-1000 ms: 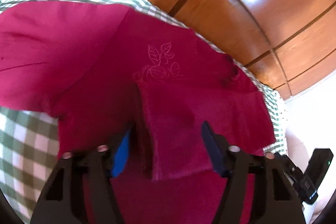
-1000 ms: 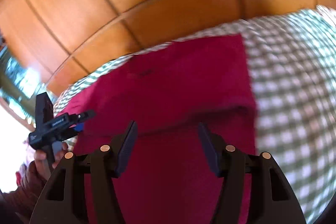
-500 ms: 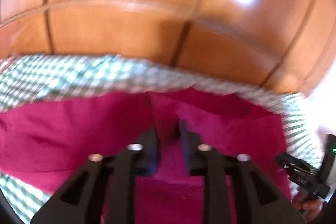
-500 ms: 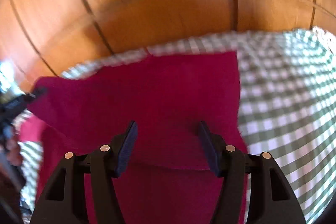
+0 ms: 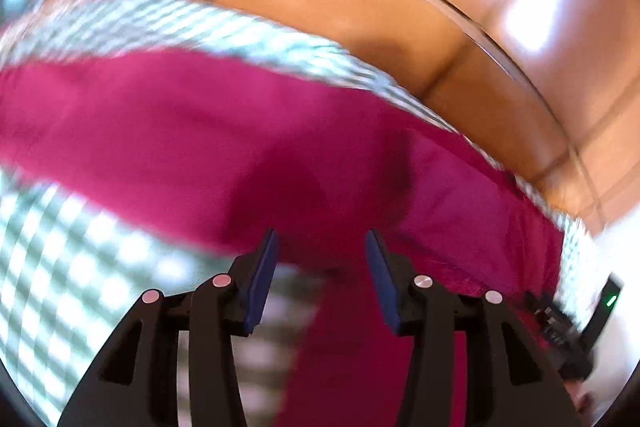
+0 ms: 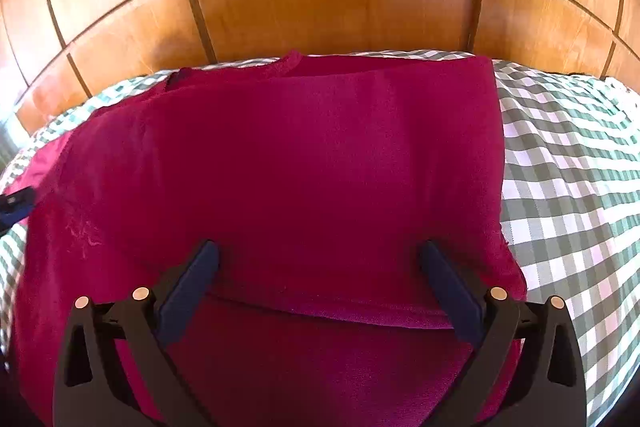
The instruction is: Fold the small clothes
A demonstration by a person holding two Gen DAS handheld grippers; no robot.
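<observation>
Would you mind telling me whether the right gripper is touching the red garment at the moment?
Cannot tell. In the right wrist view the right gripper is open over the red garment, but no gap or contact shows plainly.

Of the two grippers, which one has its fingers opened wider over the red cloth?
The right gripper: its fingers stand far apart above the red garment. The left gripper is open too, but with a much narrower gap.
</observation>
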